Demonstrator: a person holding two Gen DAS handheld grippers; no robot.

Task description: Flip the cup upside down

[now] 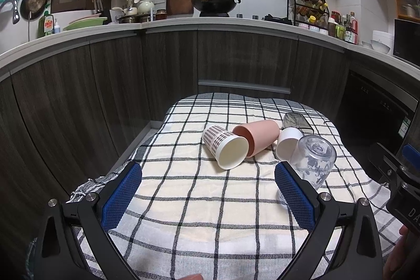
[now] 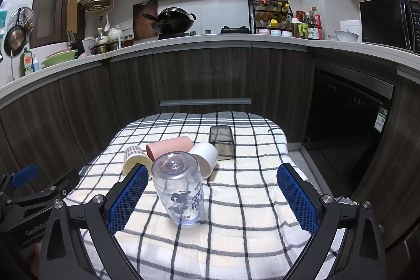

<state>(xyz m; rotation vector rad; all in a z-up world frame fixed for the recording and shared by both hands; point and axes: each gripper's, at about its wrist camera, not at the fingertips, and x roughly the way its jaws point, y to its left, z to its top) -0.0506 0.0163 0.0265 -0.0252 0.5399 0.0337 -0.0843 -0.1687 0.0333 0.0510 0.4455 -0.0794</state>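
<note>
- The checked cloth (image 2: pixel 236 201) covers the table; your cups sit in a cluster left of its middle.
- The clear printed cup (image 2: pixel 178 188) already stands base-up, nearest you, just inside the right gripper (image 2: pixel 212 198)'s left finger.
- Behind it lie the pink cup (image 2: pixel 170 146), the white cup (image 2: pixel 204 156) and the plaid paper cup (image 1: pixel 223 146), all on their sides; a smoky grey cup (image 2: pixel 221 142) sits farthest back.
- Both grippers are spread wide and hold nothing; the left gripper (image 1: pixel 207 198) faces the plaid paper cup.
- Judged next: reach a lying cup, grip its wall, turn it rim-down.
</note>
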